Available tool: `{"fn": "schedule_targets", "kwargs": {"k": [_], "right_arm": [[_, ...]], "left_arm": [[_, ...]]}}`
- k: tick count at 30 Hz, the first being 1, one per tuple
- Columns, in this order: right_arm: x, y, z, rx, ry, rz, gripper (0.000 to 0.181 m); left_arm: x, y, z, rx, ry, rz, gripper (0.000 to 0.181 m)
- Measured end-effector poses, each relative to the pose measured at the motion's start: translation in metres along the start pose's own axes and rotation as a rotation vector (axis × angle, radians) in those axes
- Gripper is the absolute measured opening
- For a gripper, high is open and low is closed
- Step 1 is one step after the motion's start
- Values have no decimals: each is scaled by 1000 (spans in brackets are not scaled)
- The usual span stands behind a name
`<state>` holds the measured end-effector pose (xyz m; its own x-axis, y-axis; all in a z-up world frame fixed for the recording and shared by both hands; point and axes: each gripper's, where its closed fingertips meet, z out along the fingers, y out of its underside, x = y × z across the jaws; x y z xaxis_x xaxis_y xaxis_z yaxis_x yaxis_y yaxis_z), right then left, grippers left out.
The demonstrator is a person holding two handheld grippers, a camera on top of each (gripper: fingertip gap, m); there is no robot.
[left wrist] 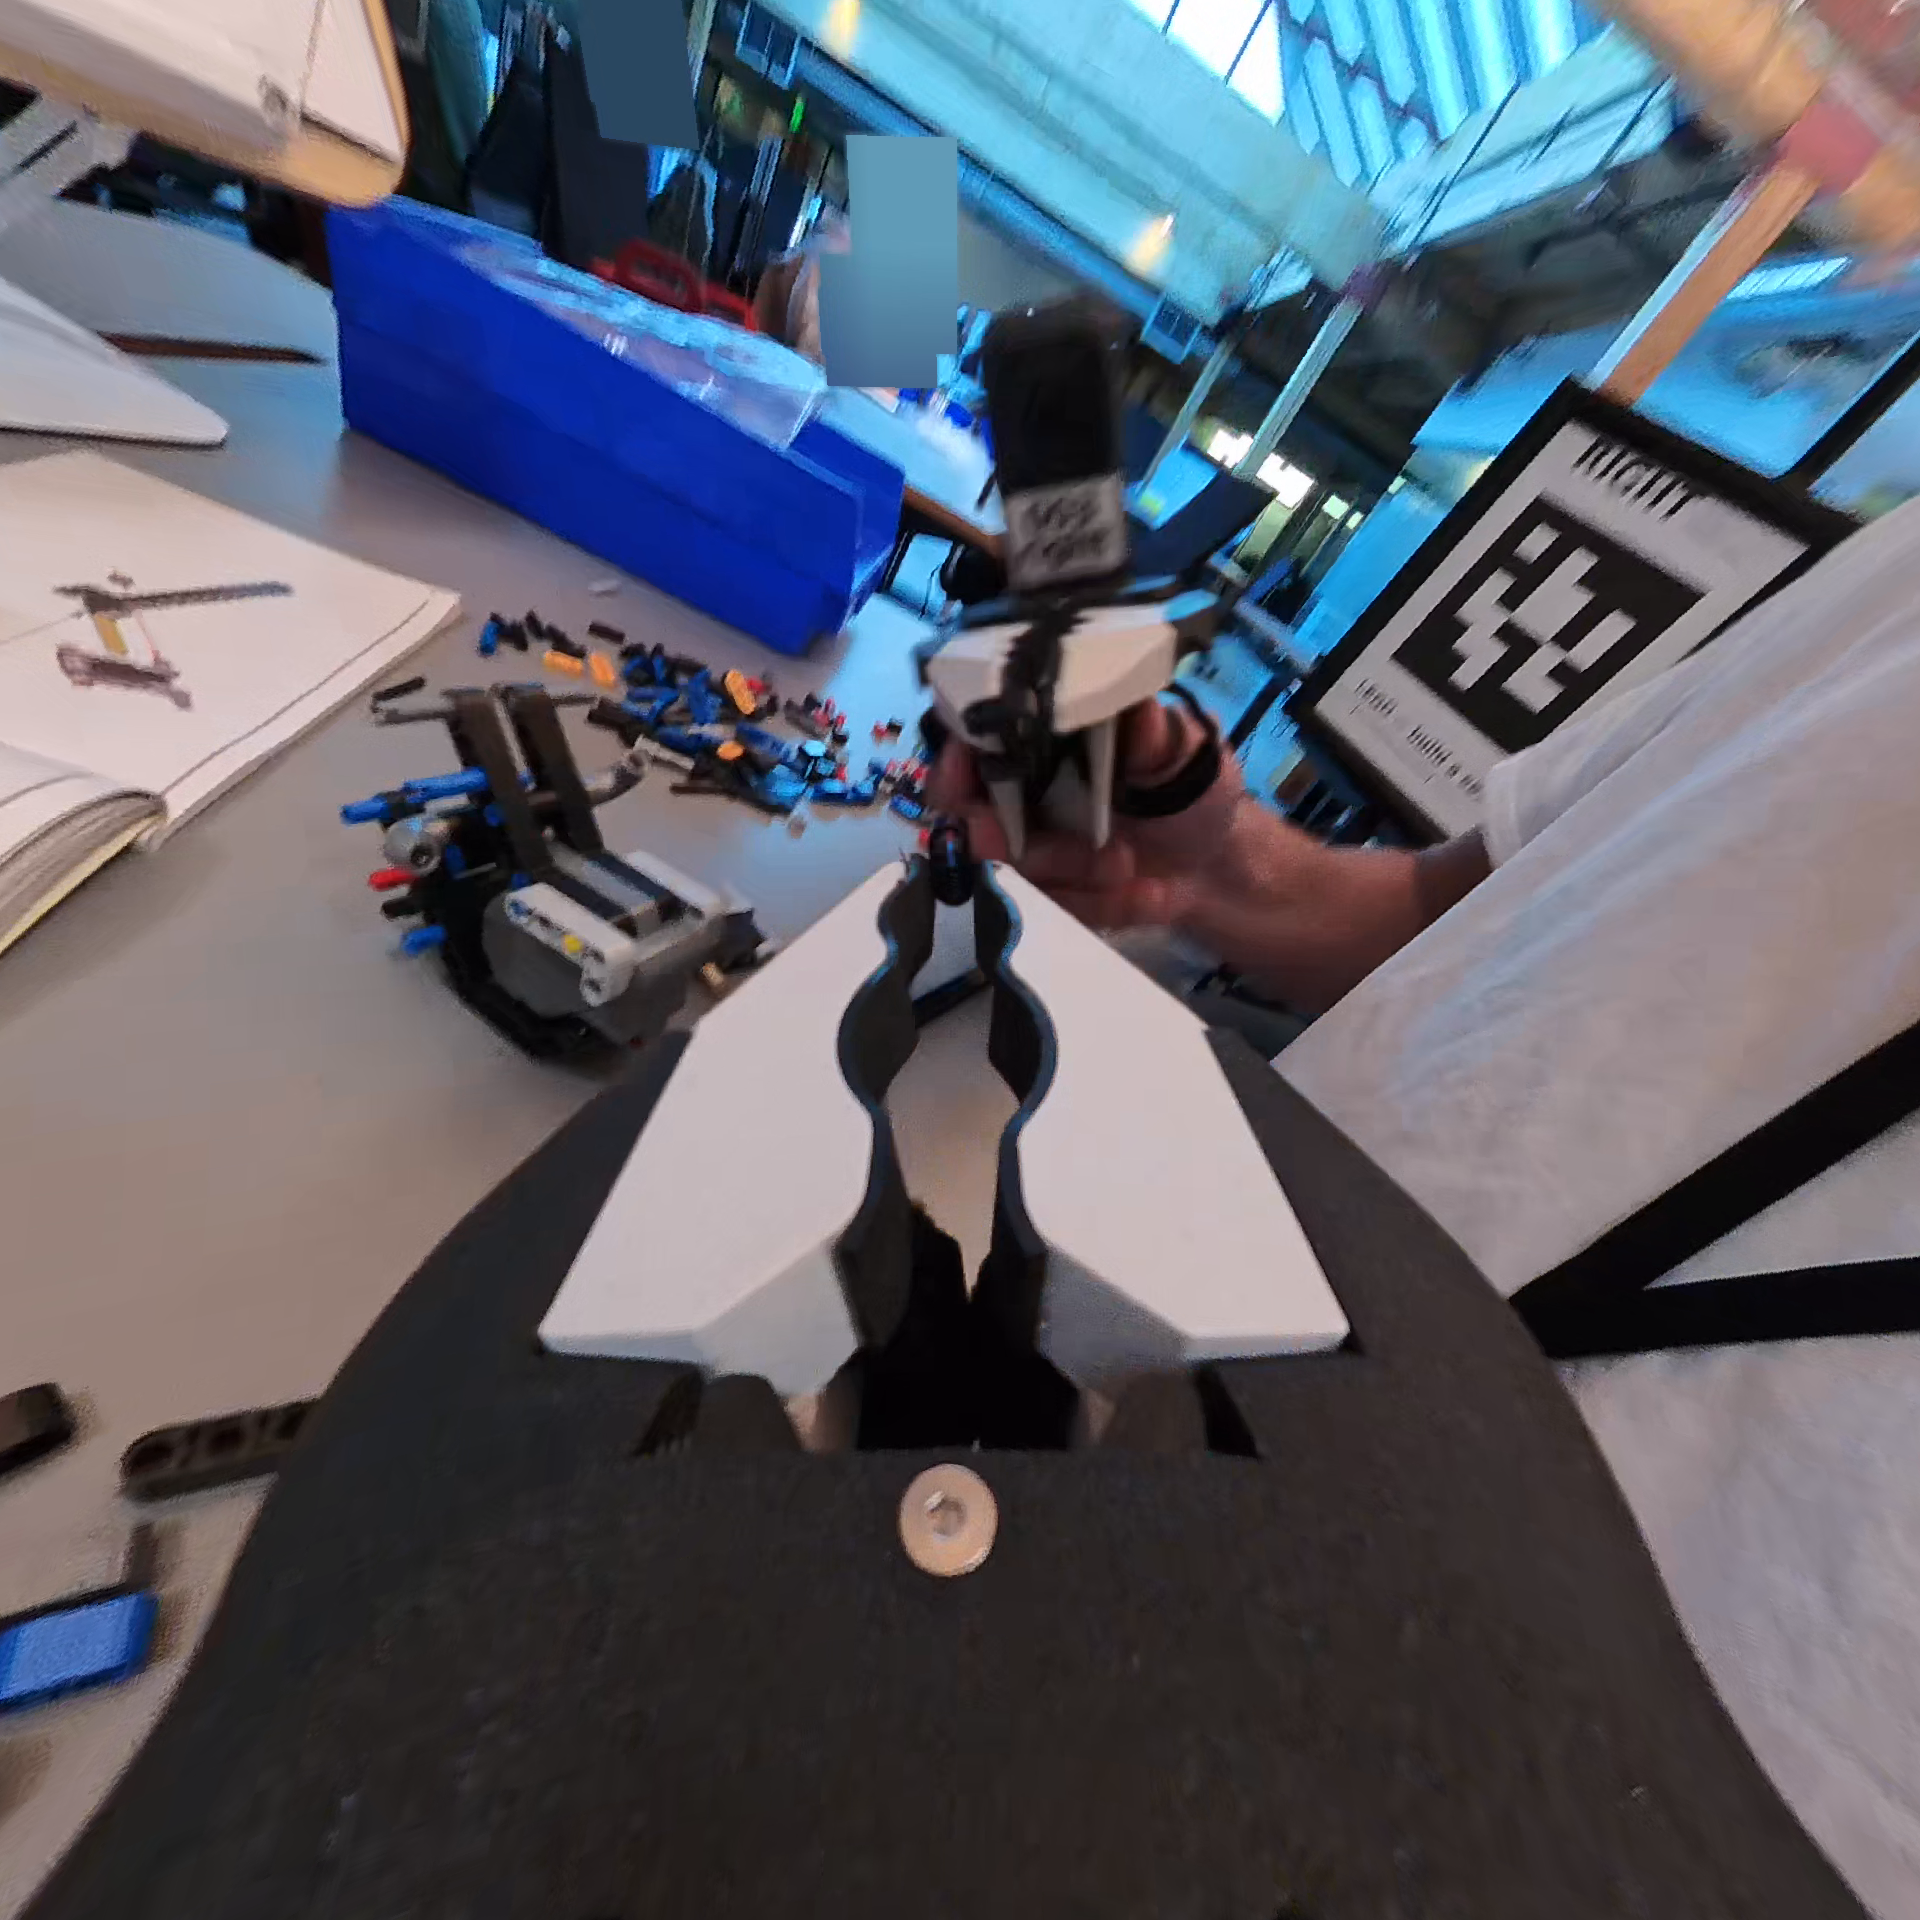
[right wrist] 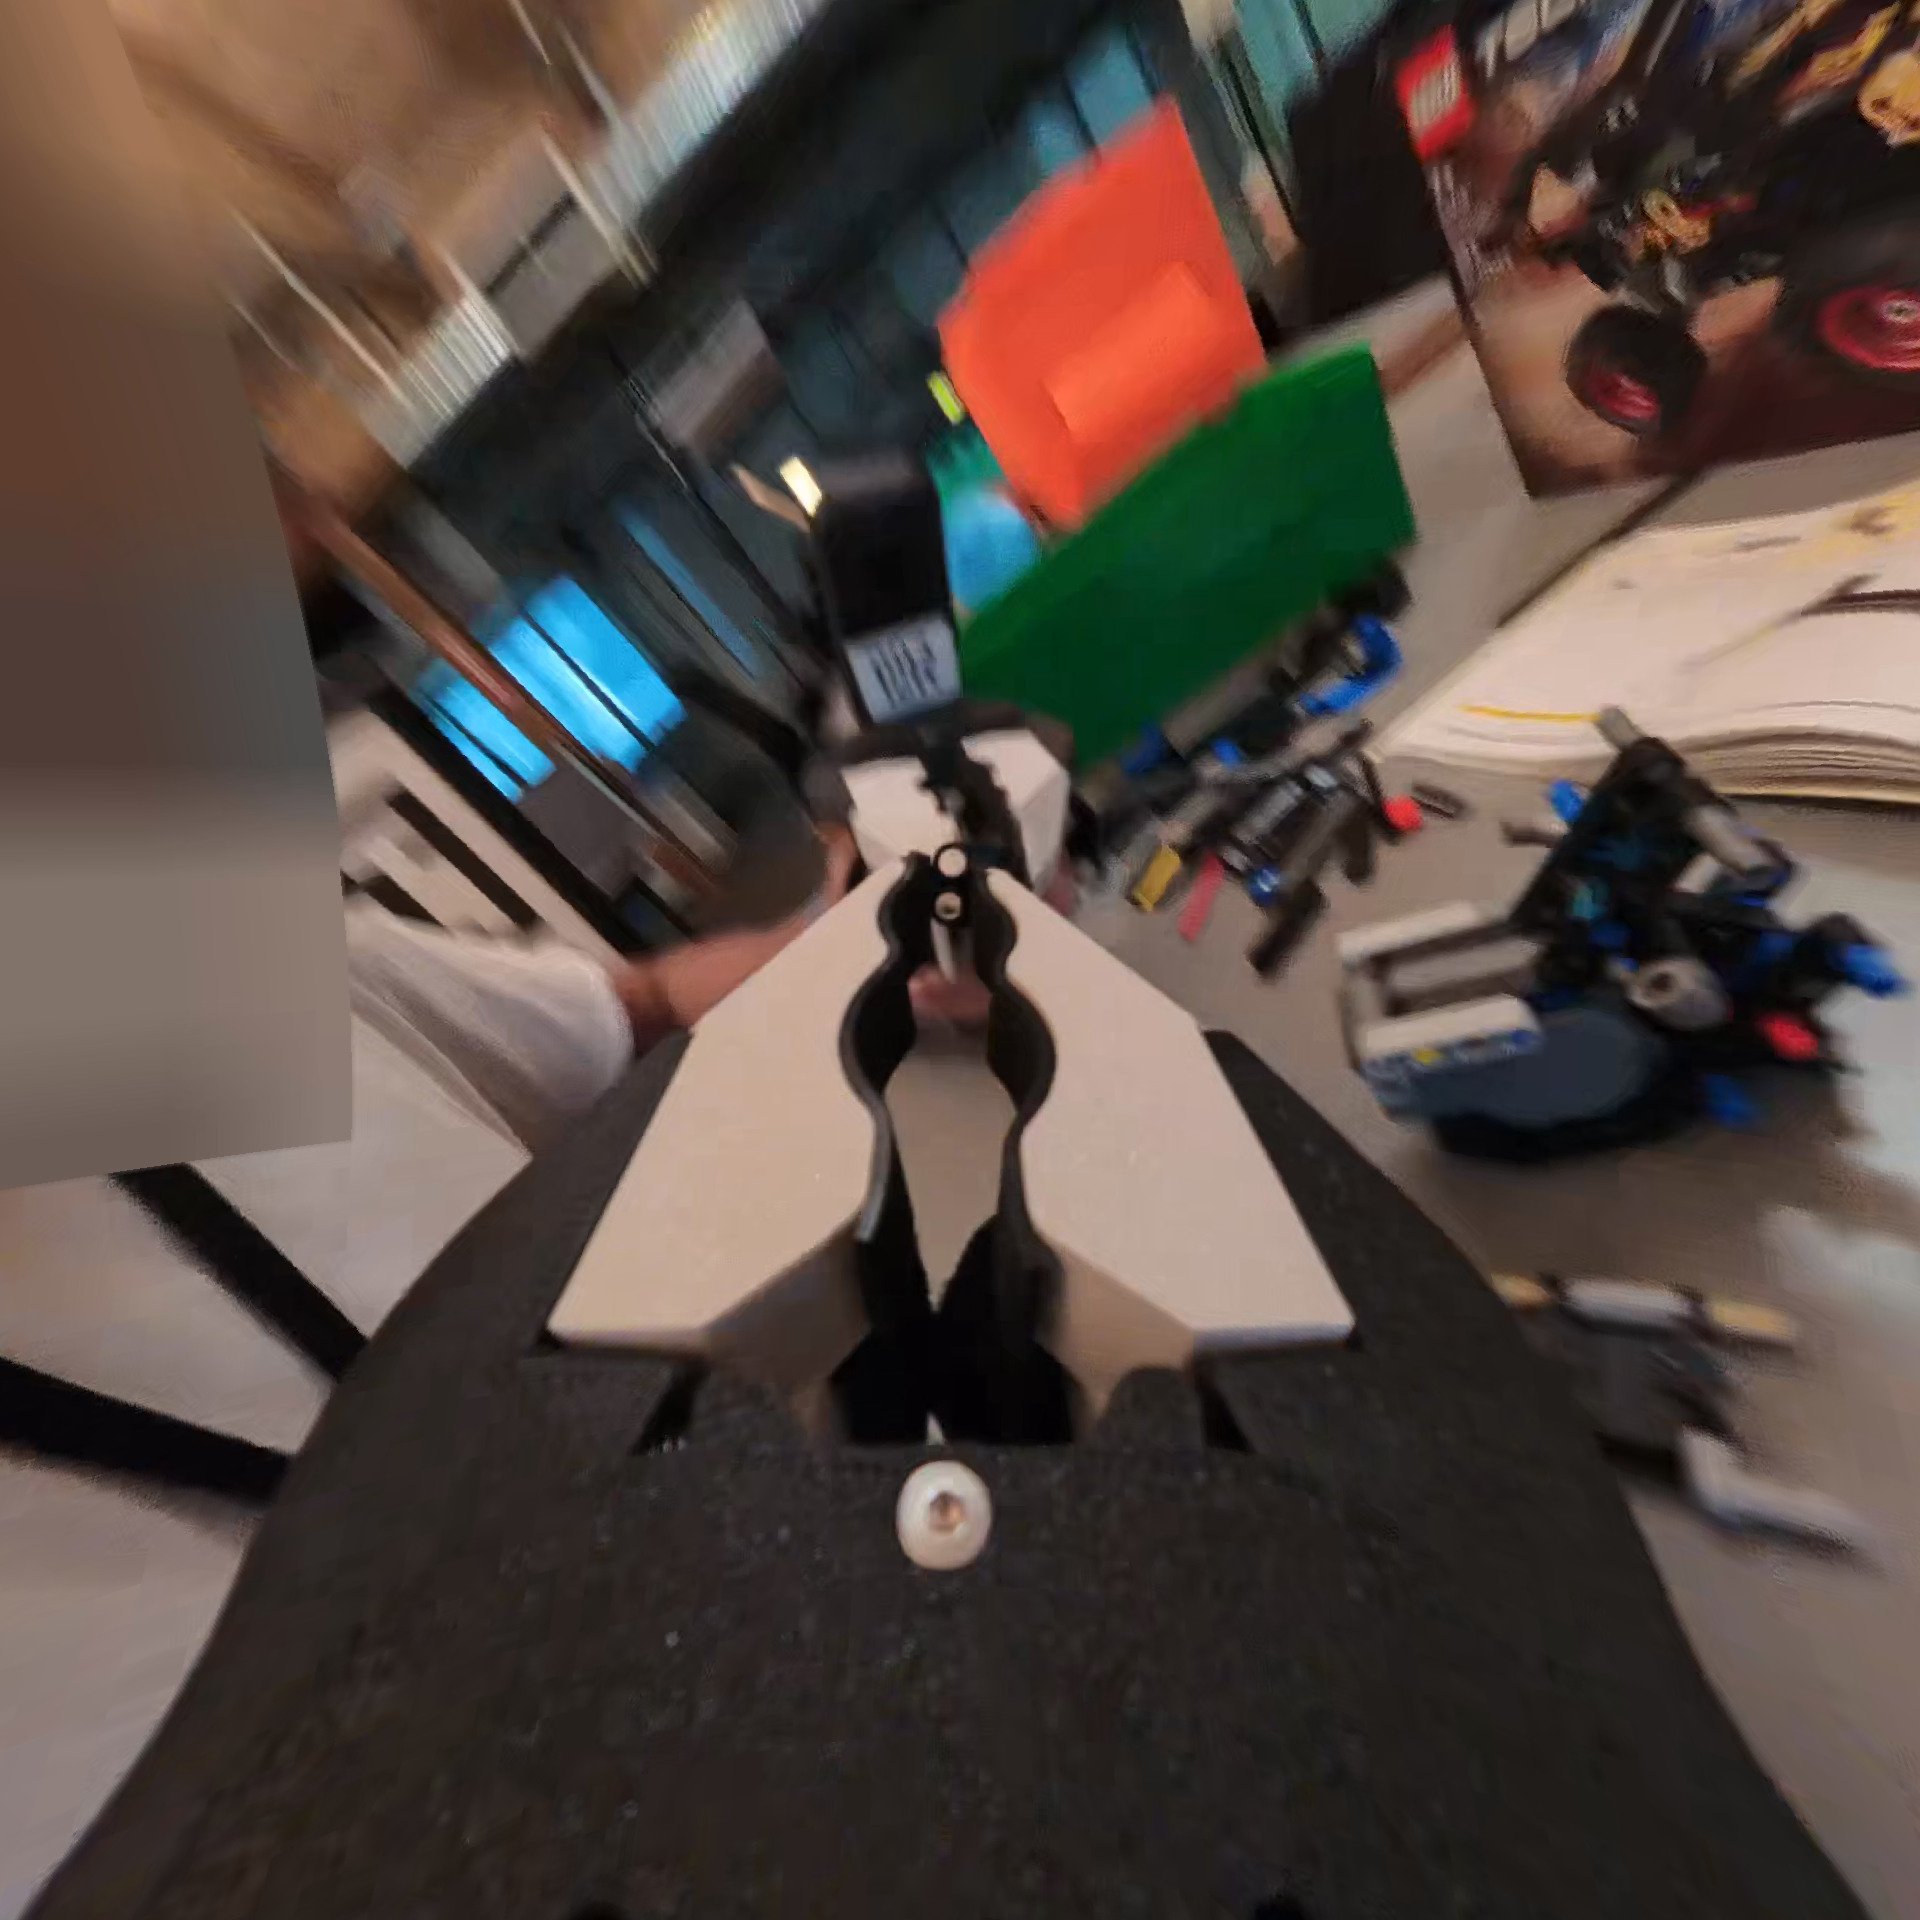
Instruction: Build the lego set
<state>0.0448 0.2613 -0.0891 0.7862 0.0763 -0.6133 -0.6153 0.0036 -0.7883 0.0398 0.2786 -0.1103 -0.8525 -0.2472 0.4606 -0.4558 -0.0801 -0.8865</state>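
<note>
My left gripper (left wrist: 945, 878) is shut on a small black Lego piece (left wrist: 948, 860) at its tips, held above the table. My right gripper (right wrist: 948, 896) is shut on a small light-coloured pin with a black round end (right wrist: 949, 914). The two grippers face each other, tips close together. The right gripper shows in the left wrist view (left wrist: 1051, 821), held by a hand. The left gripper shows blurred in the right wrist view (right wrist: 961, 795). The partly built black, grey and blue Lego model (left wrist: 551, 894) stands on the grey table, and also shows in the right wrist view (right wrist: 1621, 997).
Loose blue, black and orange pieces (left wrist: 707, 717) lie behind the model. An open instruction booklet (left wrist: 156, 675) lies at the left, a blue bin (left wrist: 603, 416) behind it. A green plate (right wrist: 1195, 561), an orange box (right wrist: 1101, 343) and the Lego box (right wrist: 1683, 229) stand at the back. Left and right tips are no more than a few centimetres apart.
</note>
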Motion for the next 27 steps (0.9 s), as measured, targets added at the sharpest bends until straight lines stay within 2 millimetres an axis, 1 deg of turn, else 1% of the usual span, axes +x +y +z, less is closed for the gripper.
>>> {"fn": "schedule_targets", "kwargs": {"k": [1, 2, 4, 6, 8, 10, 14, 27], "right_arm": [[2, -3, 4, 48, -31, 68, 5], [5, -2, 9, 71, -43, 104, 6], [6, -3, 17, 127, -75, 141, 6], [8, -4, 22, 164, -72, 138, 6], [10, -9, 22, 208, -69, 139, 6], [13, -9, 25, 209, -56, 144, 6], [11, -10, 30, 225, -53, 123, 6], [10, -15, 33, 240, -33, 57, 6]], "left_arm": [[3, -6, -1, 38, 23, -16, 5], [4, -12, -3, 80, 44, -37, 5], [6, -23, -6, 154, 81, -86, 5], [4, -27, -8, 188, 92, -127, 5], [2, -27, -8, 190, 89, -148, 5], [1, -28, -9, 201, 88, -160, 5], [0, -28, -9, 206, 86, -178, 5], [-4, -30, -11, 230, 62, -178, 5]]}}
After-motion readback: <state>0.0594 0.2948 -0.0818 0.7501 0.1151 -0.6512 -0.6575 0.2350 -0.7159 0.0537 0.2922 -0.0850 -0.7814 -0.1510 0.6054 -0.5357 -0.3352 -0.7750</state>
